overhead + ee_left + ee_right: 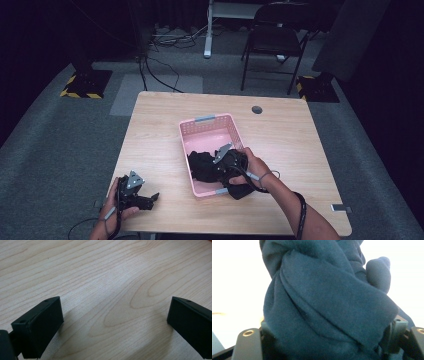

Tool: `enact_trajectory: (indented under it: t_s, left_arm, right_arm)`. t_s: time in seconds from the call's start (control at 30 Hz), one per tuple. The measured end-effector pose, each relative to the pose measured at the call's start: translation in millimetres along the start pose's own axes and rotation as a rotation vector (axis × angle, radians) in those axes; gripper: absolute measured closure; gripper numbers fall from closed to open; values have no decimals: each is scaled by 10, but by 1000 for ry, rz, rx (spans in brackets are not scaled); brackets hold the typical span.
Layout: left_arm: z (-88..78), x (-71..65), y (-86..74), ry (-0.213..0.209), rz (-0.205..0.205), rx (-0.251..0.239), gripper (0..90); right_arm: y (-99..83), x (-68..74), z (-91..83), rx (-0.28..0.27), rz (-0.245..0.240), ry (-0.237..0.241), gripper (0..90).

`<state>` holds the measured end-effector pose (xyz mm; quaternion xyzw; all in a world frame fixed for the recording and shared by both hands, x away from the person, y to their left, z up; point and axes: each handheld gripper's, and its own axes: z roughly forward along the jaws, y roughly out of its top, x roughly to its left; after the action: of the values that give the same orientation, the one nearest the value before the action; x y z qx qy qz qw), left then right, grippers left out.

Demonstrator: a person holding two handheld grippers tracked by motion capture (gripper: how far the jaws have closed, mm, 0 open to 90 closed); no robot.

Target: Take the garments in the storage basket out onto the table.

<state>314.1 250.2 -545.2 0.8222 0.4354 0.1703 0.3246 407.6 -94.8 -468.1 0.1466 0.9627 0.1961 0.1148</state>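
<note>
gripping a bunched fold of dark cloth (329, 305) in our right tongs (220, 162), we have the jaws clenched tight on the fabric, which bulges up between them in the right gripper view. in the high view the dark cloth lies in the near half of the pink basket (207, 127), with one end spilling over the basket's near rim onto the table (285, 135). the basket sits near the middle of the table. our left tongs (113, 322) rest low over the bare wood near the table's near left corner, well apart from the basket, jaws spread wide and released with nothing between them.
</note>
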Motion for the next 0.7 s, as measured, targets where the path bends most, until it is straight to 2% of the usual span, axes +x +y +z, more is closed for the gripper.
enact_trajectory:
  t_s: [0.13, 0.2, 0.33, 0.53, 0.7]
  left_arm:
    - [0, -1, 0, 1, 0, -1, 0]
    - [0, 0, 0, 0, 0, 0, 0]
    - [1, -1, 0, 1, 0, -1, 0]
    - [0, 0, 0, 0, 0, 0, 0]
    - [0, 0, 0, 0, 0, 0, 0]
  right_arm:
    - [-16, 20, -65, -39, 0, -25, 249]
    - [-21, 28, -114, -53, -3, -15, 249]
    - [-25, 36, -219, -81, -7, -36, 249]
    - [-65, 10, -357, -136, 15, -69, 249]
    - [-81, 10, -472, -154, 2, -72, 247]
